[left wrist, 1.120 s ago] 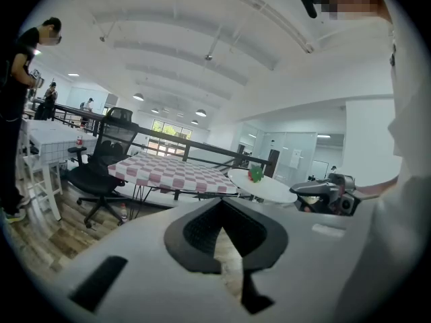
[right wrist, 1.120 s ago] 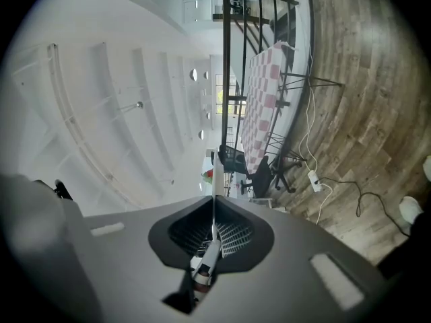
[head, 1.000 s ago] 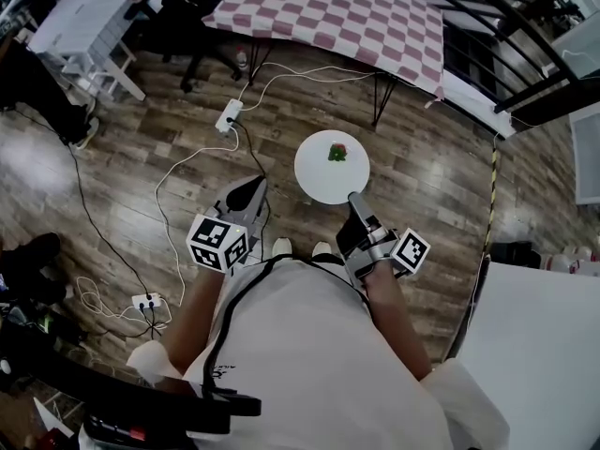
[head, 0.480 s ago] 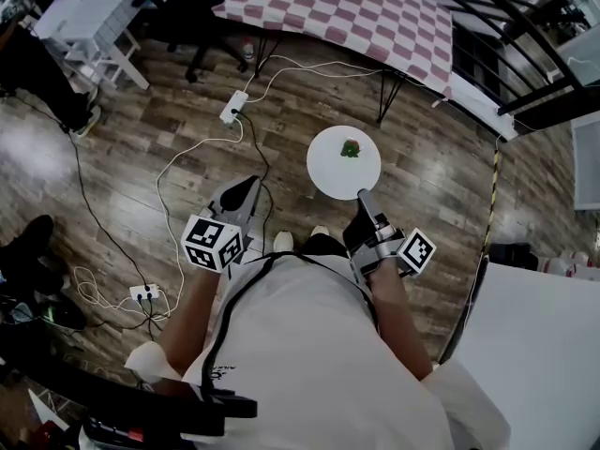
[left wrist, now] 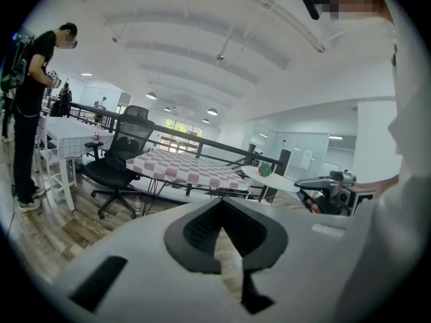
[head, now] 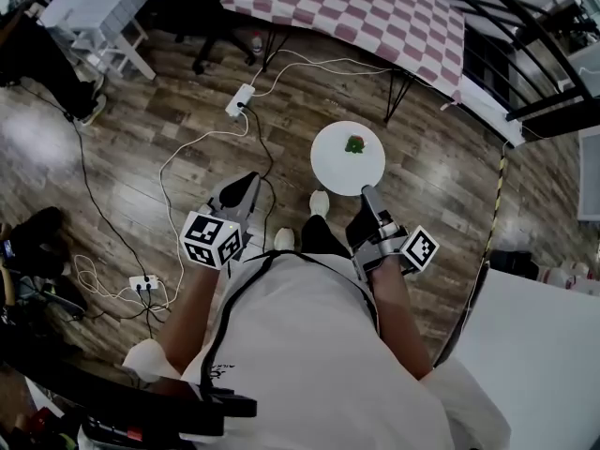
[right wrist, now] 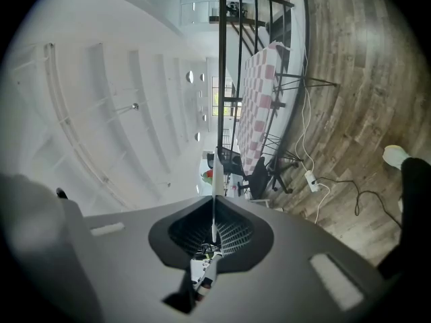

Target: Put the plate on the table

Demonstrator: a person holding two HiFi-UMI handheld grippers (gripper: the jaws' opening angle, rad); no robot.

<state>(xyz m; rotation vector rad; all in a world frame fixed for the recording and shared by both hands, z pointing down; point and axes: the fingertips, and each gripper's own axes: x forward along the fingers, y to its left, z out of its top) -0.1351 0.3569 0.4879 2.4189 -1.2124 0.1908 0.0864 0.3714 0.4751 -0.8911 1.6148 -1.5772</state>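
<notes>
Head view: plate (head: 348, 162) short of checkered table (head: 356, 12), over wood floor (head: 178, 101). R gripper (head: 367, 193) grips the rim farthest from table. Green item (head: 354, 144), prob. food, on table-side half. L gripper (head: 248, 181) apart from plate.
L gripper view: jaws together, nothing betw. them.
R gripper view: jaws narrow, clamped on plate rim.

White T-shirt (head: 309, 364), black strap (head: 230, 298); grey left gripper (head: 248, 179), right gripper (head: 367, 193), black-white marker cubes (head: 214, 240).
</notes>
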